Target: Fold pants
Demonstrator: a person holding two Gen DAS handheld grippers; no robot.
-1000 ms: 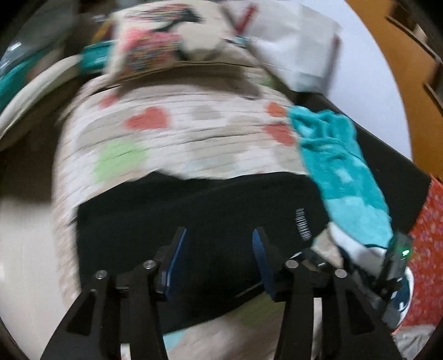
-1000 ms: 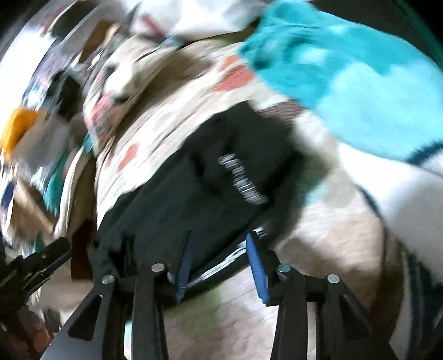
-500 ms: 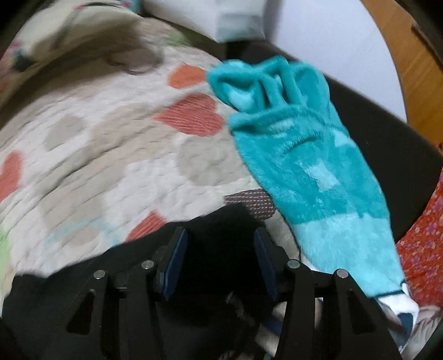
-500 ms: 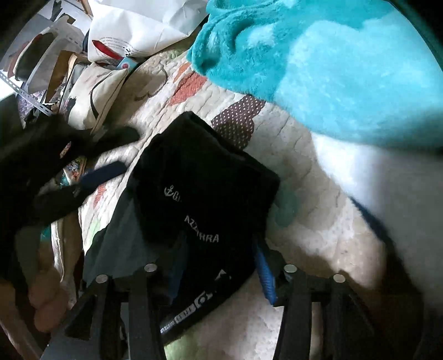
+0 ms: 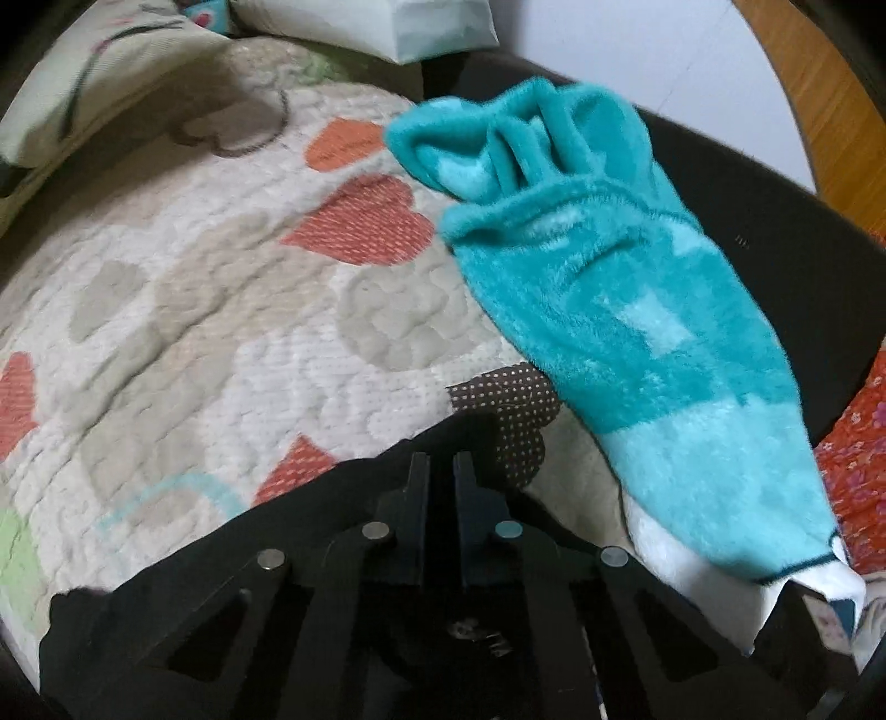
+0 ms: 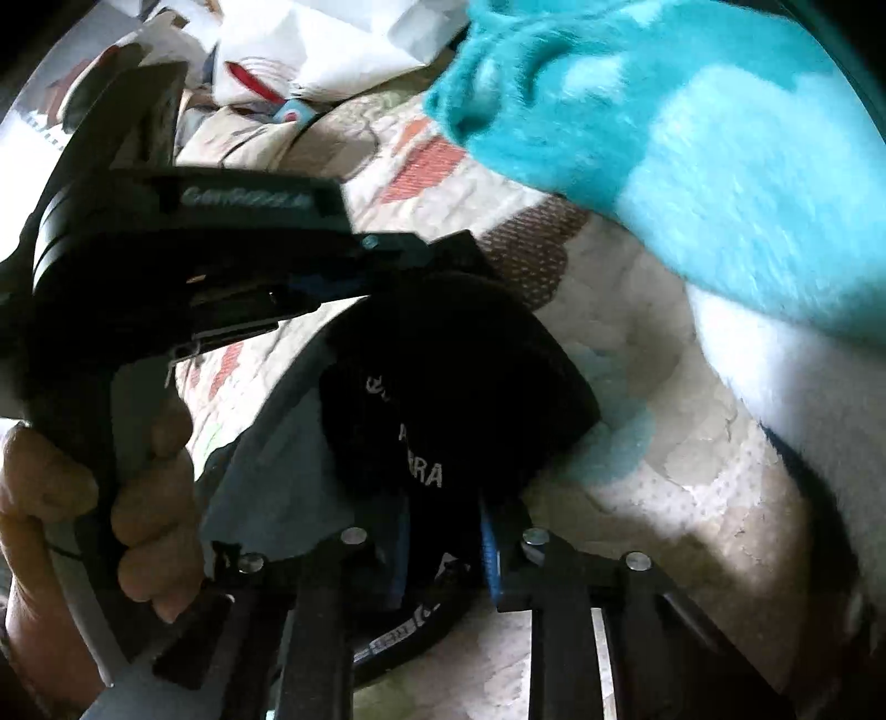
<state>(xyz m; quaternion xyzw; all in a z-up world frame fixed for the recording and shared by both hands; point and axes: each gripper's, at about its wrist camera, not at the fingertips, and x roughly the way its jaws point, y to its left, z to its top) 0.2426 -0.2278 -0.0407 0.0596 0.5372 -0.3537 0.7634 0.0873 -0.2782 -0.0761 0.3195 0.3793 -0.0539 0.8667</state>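
Black pants (image 6: 443, 387) lie bunched on the quilt (image 5: 221, 310), white lettering facing up, part of the fabric lifted into a rounded hump. Both grippers are at the same bunched end.

Left gripper (image 5: 441, 471): fingers nearly together with only a thin slit between them, black cloth all around and under the tips. Looks pinched on a pants edge, but dark on dark, so I can't say for sure that cloth is in the slit. The right wrist view shows its body (image 6: 183, 249) and the person's hand (image 6: 111, 498) low over the hump from the left.

Right gripper (image 6: 443, 545): fingers part open, blue pads either side of a thick wad of pants. Fabric sits between them and touches the pads; grip reads as closed on the wad, not slack.

Step in hand, my read: picking up one end to carry it over for a fold. To do it well, get a full layer in each pinch, not just a wrinkle; lift both sides level, keep the edge taut between the grippers, then lay it over square.

Around: a teal fleece blanket (image 5: 637, 310) lies just beside the pants on the right, close to touching. Risk of snagging it. A pillow (image 5: 99, 72) and a white bag (image 5: 376, 22) are at the far end of the quilt, well apart.
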